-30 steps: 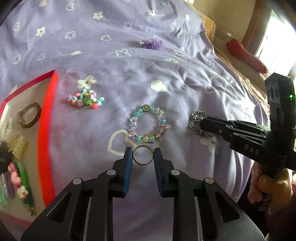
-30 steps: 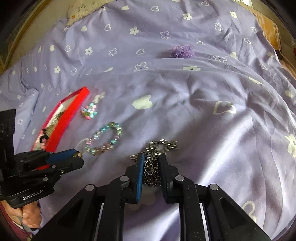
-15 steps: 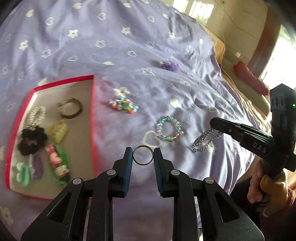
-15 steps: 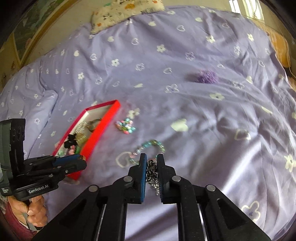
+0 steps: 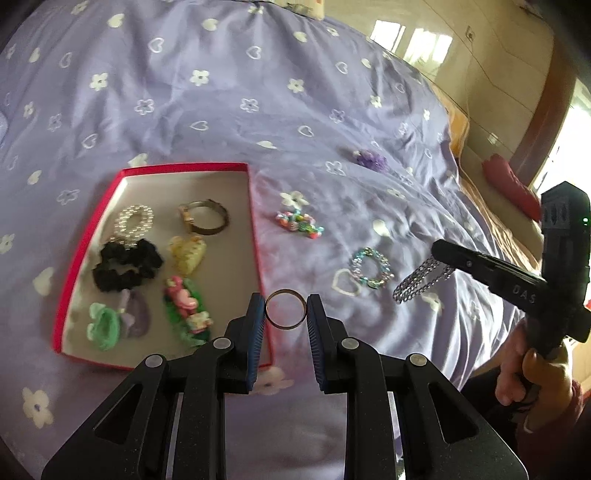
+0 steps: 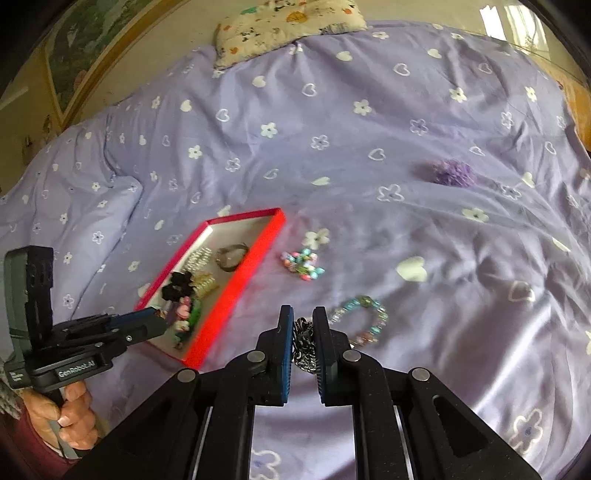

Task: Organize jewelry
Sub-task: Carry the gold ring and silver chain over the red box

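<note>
— Where do we have the ring [image 5: 286, 309]?

— Pinched edge-on between the blue pads of our left claw [image 5: 286, 312], lifted off the bed [image 5: 229, 122]. It hangs just past the near right corner of the red tray [image 5: 255, 236], over the quilt rather than inside the tray.

— And our right claw [image 6: 300, 341]?

— Clamped on the chain [image 6: 303, 345]. From the left wrist view we see the chain [image 5: 419, 278] dangling in loops below the claw tip, clear of the quilt.

— What do we see in the tray?

— A pearl bracelet [image 5: 133, 220], a bangle [image 5: 204, 218], a black scrunchie [image 5: 125, 264], a yellow clip [image 5: 187, 253], a pink and green clip [image 5: 186, 314], and a green and a purple piece at the near end; we cannot quite tell what those two are, the view is blurred there.

— What lies loose on the bed?

— A heap of coloured beads [image 6: 303, 266] just beside the tray's right wall, a bead bracelet [image 6: 364, 320] beyond our right claw, just right of its tip, and a purple scrunchie [image 6: 452, 172] well apart, farther up the quilt. A pillow [image 6: 284, 26] sits at the head of the bed.
</note>
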The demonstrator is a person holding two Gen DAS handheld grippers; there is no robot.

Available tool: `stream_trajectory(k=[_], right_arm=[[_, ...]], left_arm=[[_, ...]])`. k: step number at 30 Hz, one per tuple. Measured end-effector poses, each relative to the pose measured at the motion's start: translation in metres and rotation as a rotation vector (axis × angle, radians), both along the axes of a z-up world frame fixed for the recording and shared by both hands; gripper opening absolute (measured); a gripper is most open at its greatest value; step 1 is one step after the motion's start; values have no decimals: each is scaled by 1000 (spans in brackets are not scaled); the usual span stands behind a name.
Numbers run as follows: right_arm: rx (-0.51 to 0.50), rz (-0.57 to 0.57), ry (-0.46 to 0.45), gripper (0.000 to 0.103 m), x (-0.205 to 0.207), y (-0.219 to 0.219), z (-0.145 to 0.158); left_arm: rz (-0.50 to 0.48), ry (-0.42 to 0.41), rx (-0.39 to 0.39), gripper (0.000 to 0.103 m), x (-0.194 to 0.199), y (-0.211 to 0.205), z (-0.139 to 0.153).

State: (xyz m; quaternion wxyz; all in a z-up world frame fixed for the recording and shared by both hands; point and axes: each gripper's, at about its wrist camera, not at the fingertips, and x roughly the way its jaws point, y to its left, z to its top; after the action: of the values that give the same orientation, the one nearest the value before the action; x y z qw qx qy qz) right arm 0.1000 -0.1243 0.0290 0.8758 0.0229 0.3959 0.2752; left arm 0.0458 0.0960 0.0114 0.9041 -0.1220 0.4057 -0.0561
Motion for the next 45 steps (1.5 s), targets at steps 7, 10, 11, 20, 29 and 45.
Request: stream_trajectory(k=[7, 10, 11, 20, 29, 45], right_arm=[[29, 68, -22, 10, -1, 32, 14], [45, 100, -24, 10, -1, 48, 17], [48, 112, -25, 10, -1, 54, 18], [74, 212, -14, 10, -3, 109, 17], [71, 282, 3, 10, 0, 155, 7], [28, 281, 132, 10, 27, 177, -56]], left_arm=[[59, -14, 6, 21, -11, 27, 5], [85, -14, 12, 21, -15, 40, 6], [94, -13, 13, 21, -16, 44, 6], [162, 3, 24, 21, -23, 78, -1], [209, 29, 31, 21, -17, 106, -15], [231, 111, 54, 21, 13, 132, -62]])
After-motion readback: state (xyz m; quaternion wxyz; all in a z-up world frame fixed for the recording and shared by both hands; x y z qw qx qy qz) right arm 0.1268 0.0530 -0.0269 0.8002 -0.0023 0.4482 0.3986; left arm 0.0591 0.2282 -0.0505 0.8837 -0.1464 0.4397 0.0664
